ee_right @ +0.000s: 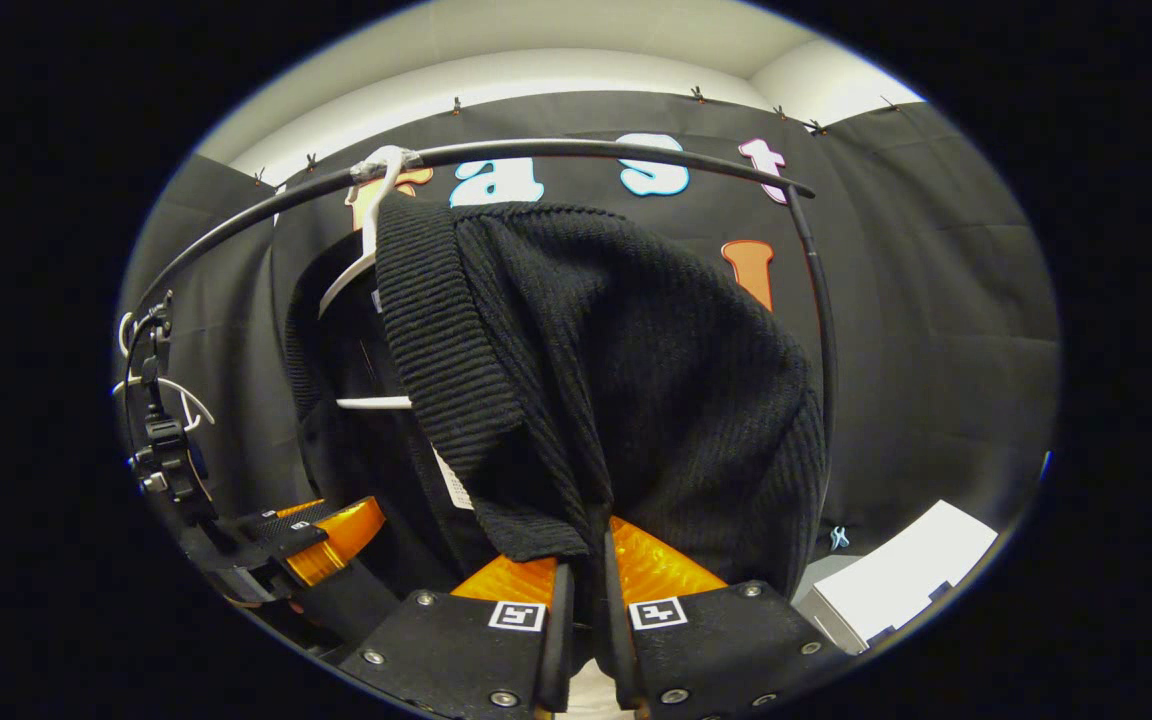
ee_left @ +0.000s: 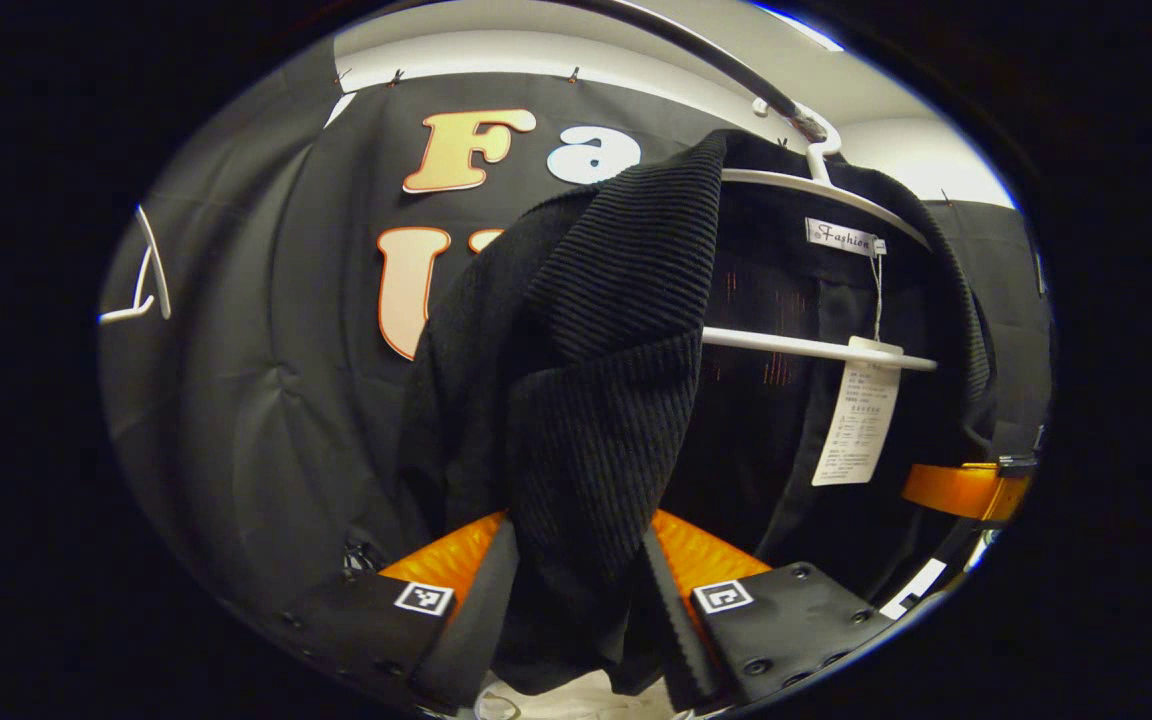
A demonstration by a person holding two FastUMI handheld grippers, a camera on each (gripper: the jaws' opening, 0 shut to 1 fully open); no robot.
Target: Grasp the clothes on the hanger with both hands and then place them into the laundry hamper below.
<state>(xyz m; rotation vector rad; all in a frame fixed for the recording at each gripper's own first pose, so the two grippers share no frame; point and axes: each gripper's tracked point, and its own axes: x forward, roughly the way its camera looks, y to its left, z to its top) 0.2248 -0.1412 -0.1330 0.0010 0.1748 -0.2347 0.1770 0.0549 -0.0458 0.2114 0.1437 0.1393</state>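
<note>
Both tools, left (ee_left: 576, 600) and right (ee_right: 581, 610), clamped on cardigan (ee_right: 616, 380), ready to lift it off hanger (ee_left: 816, 345).

One black ribbed garment (ee_left: 596, 400) hangs on one white hanger (ee_left: 816, 345), hooked over one black rail (ee_right: 576, 150). One paper tag (ee_left: 856, 425) dangles at about three o'clock in the left gripper view. Two tools: left tool (ee_left: 576, 610), right tool (ee_right: 581, 620). One white box (ee_right: 901, 585) at four o'clock in the right gripper view.
</note>
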